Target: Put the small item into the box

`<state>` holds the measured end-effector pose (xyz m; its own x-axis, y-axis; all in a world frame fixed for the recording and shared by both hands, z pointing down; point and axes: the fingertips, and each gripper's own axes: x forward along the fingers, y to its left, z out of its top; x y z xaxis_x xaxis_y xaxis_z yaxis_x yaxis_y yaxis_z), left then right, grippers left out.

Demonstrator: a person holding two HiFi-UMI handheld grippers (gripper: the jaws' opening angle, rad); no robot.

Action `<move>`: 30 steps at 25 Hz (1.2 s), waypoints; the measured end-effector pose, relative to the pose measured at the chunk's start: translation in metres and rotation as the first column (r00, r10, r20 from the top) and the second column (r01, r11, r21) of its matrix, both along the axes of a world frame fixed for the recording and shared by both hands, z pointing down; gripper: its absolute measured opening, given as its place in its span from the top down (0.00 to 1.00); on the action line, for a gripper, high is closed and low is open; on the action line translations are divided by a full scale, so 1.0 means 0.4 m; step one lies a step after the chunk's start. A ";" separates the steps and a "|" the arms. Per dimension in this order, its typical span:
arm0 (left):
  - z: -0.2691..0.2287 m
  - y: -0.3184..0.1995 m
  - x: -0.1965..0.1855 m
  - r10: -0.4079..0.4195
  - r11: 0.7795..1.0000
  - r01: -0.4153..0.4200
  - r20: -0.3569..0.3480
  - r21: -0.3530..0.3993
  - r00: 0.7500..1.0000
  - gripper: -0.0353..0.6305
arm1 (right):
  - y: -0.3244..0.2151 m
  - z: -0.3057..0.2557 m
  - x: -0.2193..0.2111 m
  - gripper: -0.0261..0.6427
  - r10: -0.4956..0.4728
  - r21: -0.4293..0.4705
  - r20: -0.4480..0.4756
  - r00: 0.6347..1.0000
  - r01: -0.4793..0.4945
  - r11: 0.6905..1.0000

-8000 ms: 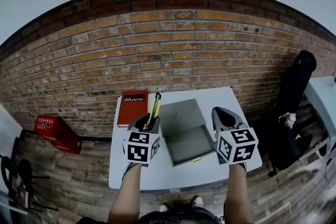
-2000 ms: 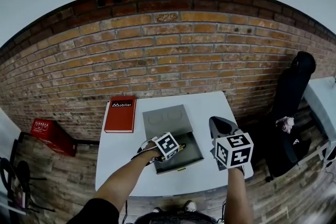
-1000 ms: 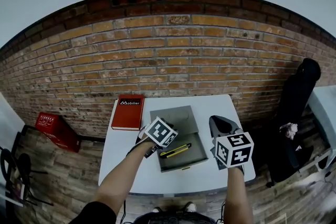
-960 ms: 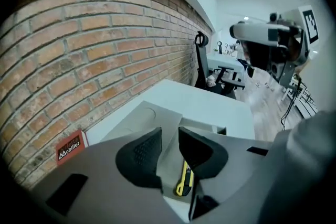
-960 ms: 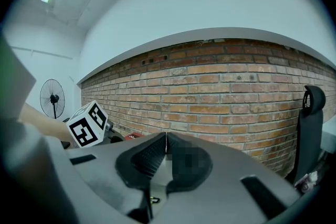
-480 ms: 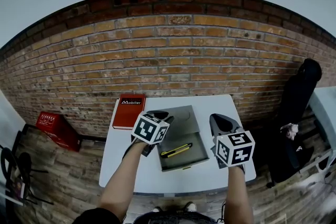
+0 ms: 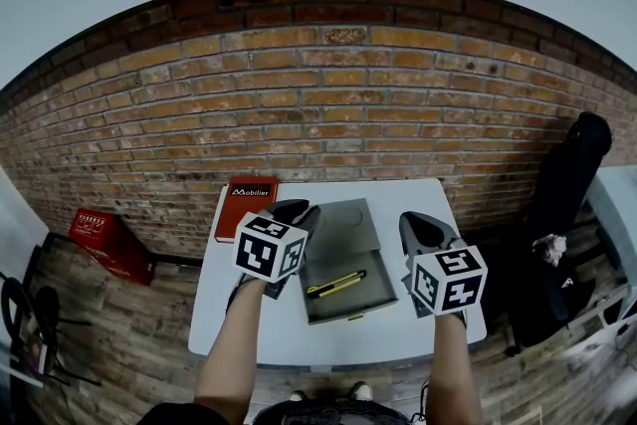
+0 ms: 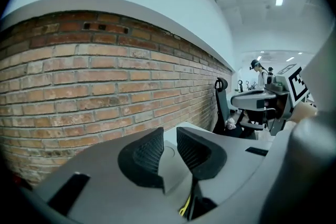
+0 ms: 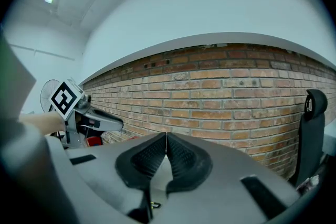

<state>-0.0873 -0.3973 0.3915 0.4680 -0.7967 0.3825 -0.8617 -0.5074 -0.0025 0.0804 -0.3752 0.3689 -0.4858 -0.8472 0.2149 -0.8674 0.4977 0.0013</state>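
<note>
The small item, a yellow and black knife-like tool (image 7: 335,285), lies inside the open grey box (image 7: 373,301) on the white table (image 7: 244,328). The box's lid (image 7: 345,218) lies flat behind the tray. My left gripper (image 7: 295,211) hovers at the box's left edge, pointing at the brick wall. In the left gripper view, its jaws (image 8: 169,132) are closing with a narrow gap and nothing between them. A sliver of the yellow tool (image 8: 184,209) shows below them. My right gripper (image 7: 415,220) is at the box's right side, and the right gripper view (image 9: 166,137) shows it shut and empty.
A red book (image 7: 249,205) lies at the table's back left corner. A brick wall (image 7: 328,114) stands right behind the table. A red crate (image 7: 98,237) sits on the floor at left, and a black chair (image 7: 569,176) stands at right.
My left gripper has drawn back from over the box to its left side and turned toward the wall. The yellow tool stays in the box. The right gripper has hardly moved.
</note>
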 end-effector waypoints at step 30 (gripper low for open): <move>-0.072 0.056 -0.116 -0.197 0.962 0.188 0.028 0.196 0.980 0.89 | 0.015 -0.057 -0.002 0.93 -0.004 0.050 0.018 1.000 0.003 0.999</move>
